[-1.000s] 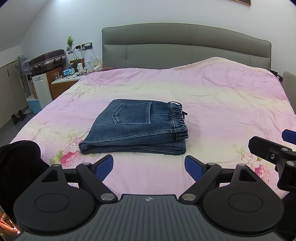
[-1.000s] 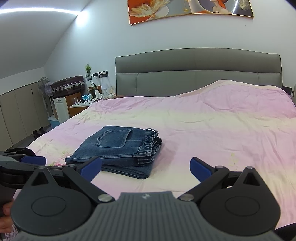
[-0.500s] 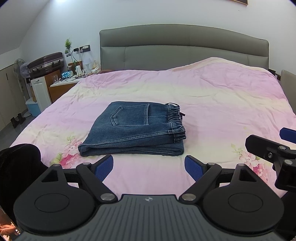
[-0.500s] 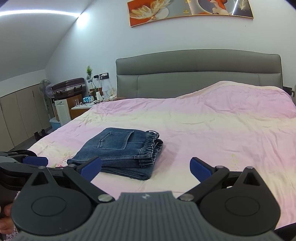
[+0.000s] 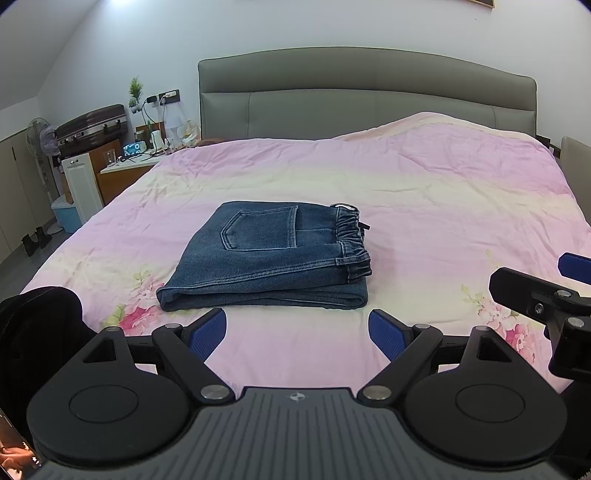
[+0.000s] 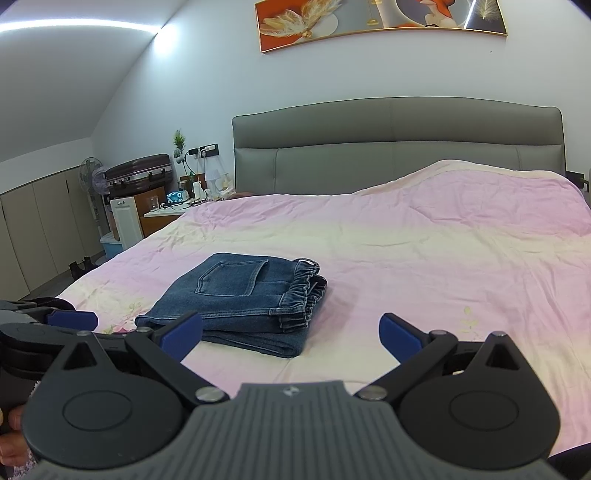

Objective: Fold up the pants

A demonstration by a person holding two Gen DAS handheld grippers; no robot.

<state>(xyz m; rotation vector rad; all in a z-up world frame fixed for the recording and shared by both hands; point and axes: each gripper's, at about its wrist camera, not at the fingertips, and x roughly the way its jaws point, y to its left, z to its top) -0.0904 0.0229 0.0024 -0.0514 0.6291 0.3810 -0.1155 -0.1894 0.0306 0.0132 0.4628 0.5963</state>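
Furniture at the far left of both views comprises a standing fan (image 5: pixel 38 134), a dark suitcase (image 5: pixel 92 123) on top of a cabinet, and a nightstand (image 5: pixel 125 171) carrying small items and cables. A small potted plant (image 6: pixel 180 142) sits at the wall above the nightstand.

Left tongs (image 5: pixel 297 330) hover above the near edge of the bed (image 5: pixel 443 206), blue pads spread wide, nothing between them. Neither pad touches fabric.

Pants (image 5: pixel 273 254), blue denim, lie folded into a compact rectangular stack on the pink floral bedspread, just beyond the left tongs and left of the bed's centre. A back pocket faces up. The elastic waistband is at the right end of the stack; the folded edge is at the left end.

Right tongs (image 6: pixel 291 334) hover to the right of the left tongs, also spread wide and empty. In the right wrist view, the left pad (image 6: pixel 183 332) overlaps the near left corner of the stack in the frame; contact cannot be determined.

A grey padded headboard (image 6: pixel 399 151) stands behind the bed. A framed picture (image 6: pixel 380 22) hangs on the wall above it.
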